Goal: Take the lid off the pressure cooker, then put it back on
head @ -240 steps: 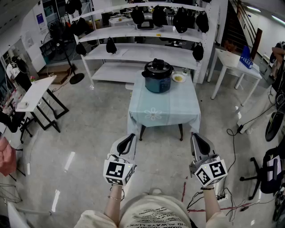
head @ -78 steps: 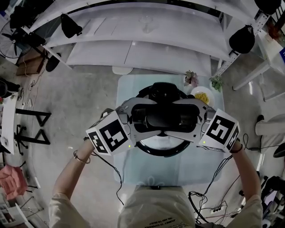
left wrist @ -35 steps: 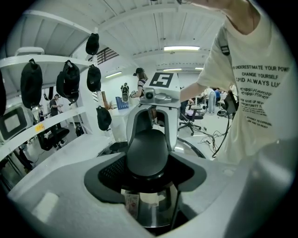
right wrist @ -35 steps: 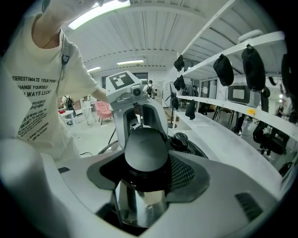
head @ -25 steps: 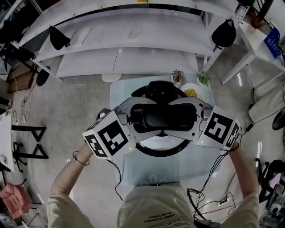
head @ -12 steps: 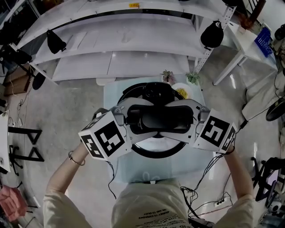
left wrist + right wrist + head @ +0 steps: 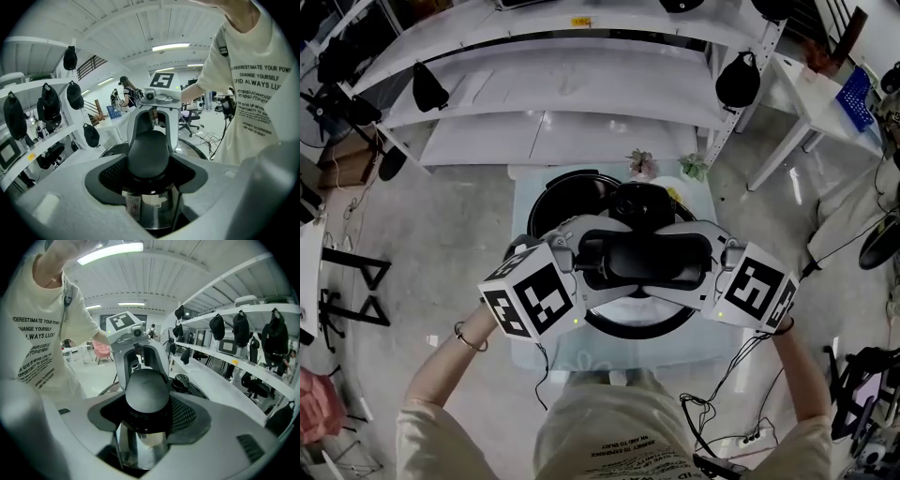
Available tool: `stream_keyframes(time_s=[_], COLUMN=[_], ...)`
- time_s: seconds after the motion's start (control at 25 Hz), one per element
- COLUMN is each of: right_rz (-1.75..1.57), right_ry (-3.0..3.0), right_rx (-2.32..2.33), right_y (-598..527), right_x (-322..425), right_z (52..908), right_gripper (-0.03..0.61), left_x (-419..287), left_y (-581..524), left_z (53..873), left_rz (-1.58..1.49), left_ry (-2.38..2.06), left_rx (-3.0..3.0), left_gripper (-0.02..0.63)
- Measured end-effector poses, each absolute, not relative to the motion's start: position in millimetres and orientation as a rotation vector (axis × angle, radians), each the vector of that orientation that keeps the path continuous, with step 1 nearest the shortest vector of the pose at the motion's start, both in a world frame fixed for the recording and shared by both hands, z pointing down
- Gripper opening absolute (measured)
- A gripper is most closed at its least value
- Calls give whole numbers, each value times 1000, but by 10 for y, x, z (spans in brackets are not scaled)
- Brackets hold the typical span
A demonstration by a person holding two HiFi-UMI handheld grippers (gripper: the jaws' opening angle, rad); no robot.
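Both claws are clamped on the lid, one at each end of its handle (image 7: 642, 258). The left claw (image 7: 589, 259) has the left end and the right claw (image 7: 700, 262) the right end. The jaws stand wide, but the pads press on the black grip in both claw views (left claw (image 7: 149, 154), right claw (image 7: 146, 397)), so neither claw is empty.

The handle's long axis runs left-right between the claws, roughly square to the person. Neither hand is nearer, so the carry is symmetric.

The lid (image 7: 630, 307) is off the pot and looks to be carried on the claws alone, above the near half of the bench (image 7: 609, 356).

Key relation: the open cooker body (image 7: 567, 195) lies beyond the lid and to its left, part hidden under the lid's far edge. My read is that re-seating needs a move away from the person and leftward to get concentric, then down.

Further back are two small plants (image 7: 639, 161) at the bench's far edge, then the shelf (image 7: 562, 131).
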State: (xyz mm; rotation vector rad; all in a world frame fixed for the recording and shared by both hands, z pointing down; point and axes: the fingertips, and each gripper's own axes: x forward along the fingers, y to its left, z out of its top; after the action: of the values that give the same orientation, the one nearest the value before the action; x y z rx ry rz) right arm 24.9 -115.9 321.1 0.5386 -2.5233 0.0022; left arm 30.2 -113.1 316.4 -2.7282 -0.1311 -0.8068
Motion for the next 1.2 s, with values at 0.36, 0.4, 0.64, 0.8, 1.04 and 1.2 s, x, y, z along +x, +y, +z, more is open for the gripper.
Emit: stream_keyframes(time_s=[0.36, 0.4, 0.64, 0.8, 1.04, 1.2], right_rz=[10, 14, 36, 46, 70, 97], right_ry=[-2524, -2524, -2522, -2520, -2513, -2508], right_rx=[526, 527, 516, 516, 508, 502], right_y=[-742, -718, -562, -409, -288, -248], right_x=[664, 694, 884, 1072, 1243, 1302], right_z=[3298, 3312, 3426, 3503, 3679, 3851], right_gripper=[276, 276, 276, 276, 276, 276], left_x=[717, 746, 938, 1122, 1291, 1350], left_y=[-715, -690, -538, -384, -265, -226], left_z=[3252, 3268, 3381, 3461, 3641, 3816], left_rz=[-825, -829, -844, -859, -885, -906], left_ry=[-117, -118, -123, -127, -133, -142], left_rx=[-2732, -2733, -2747, -2750, -2762, -2776], left_gripper=[284, 284, 284, 284, 284, 284])
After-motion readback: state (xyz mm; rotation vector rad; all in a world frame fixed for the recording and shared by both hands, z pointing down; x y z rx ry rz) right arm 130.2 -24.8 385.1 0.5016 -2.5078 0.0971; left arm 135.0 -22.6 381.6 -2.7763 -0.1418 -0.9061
